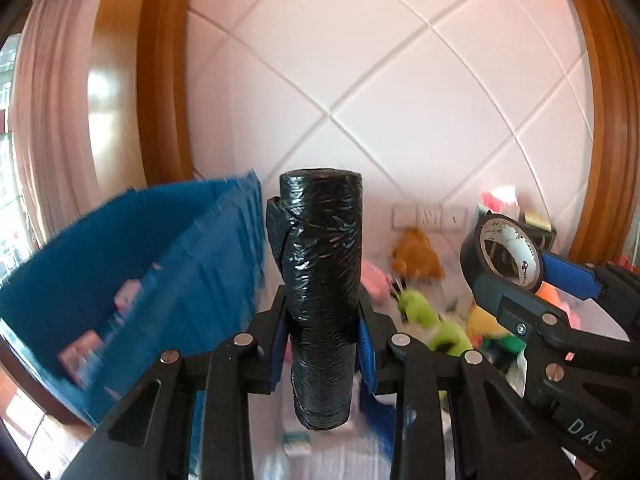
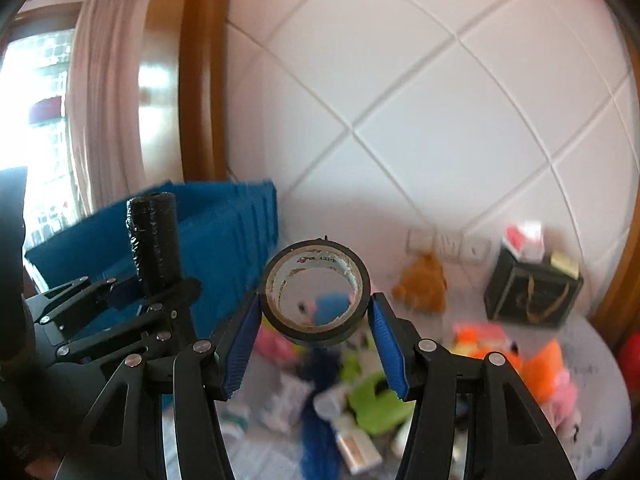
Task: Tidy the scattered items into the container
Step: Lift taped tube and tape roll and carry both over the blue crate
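- the left gripper is squeezed tight on a black roll of bags. the roll stands straight up between the blue pads, held near its lower half.
- the right gripper holds a black tape roll by its outer sides, with the hole facing the camera.
- the blue box is the container. it sits to the left of both grippers, near the curtain. a few small pink and white things seem to be inside it already.
- many more things lie below on the pale cover: a green toy, a brown toy, orange and pink bits, and a dark bag at the back.
- to do this step well, i think both hands should go over the top edge of the blue box first, then come down inside before letting go.
- the bag roll is tall and could tip or knock the box wall, so bring it in slowly and low.
- the two grippers are close, so put things in one at a time.
- writing: the right gripper's arm shows "das" in the left camera view. the tape's inner ring has small print, too blurry to read.
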A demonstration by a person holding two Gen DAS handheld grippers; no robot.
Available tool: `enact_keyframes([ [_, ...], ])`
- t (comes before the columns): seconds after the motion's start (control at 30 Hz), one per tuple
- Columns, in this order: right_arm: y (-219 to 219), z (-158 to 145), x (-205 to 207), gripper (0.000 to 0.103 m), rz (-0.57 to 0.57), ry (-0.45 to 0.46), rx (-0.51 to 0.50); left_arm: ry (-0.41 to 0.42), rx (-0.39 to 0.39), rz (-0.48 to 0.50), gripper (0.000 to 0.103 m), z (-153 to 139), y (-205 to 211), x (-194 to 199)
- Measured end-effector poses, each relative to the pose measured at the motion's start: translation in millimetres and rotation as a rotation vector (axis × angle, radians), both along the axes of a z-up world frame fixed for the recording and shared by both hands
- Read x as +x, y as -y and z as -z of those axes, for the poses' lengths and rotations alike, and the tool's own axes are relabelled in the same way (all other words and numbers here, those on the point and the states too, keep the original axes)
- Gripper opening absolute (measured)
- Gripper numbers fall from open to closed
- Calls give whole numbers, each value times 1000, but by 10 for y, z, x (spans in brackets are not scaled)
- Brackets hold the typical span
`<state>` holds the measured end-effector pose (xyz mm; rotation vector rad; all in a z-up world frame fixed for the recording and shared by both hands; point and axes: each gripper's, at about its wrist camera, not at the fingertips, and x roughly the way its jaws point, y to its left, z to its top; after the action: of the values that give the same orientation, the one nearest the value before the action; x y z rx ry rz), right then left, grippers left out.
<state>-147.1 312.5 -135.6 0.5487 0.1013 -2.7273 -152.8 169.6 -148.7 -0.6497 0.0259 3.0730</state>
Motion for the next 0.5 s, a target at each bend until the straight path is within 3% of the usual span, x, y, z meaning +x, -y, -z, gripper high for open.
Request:
enact_keyframes([
  [0.2, 711, -454, -122, 55, -55, -71, -40, -136, 9, -57, 30, -638, 817, -87],
  [0.3, 1166, -580, -188, 55, -102, -82, -50, -188, -3, -116, 30, -909, 1435, -132],
  [0.37, 1539, -624, -240, 55, -138, -79, -44, -186, -24, -155, 30, -961, 1770, -193],
  [0.5, 2307, -521, -433, 55, -195, -2, -27, -75, -41, -213, 30, -758, 2417, -432],
])
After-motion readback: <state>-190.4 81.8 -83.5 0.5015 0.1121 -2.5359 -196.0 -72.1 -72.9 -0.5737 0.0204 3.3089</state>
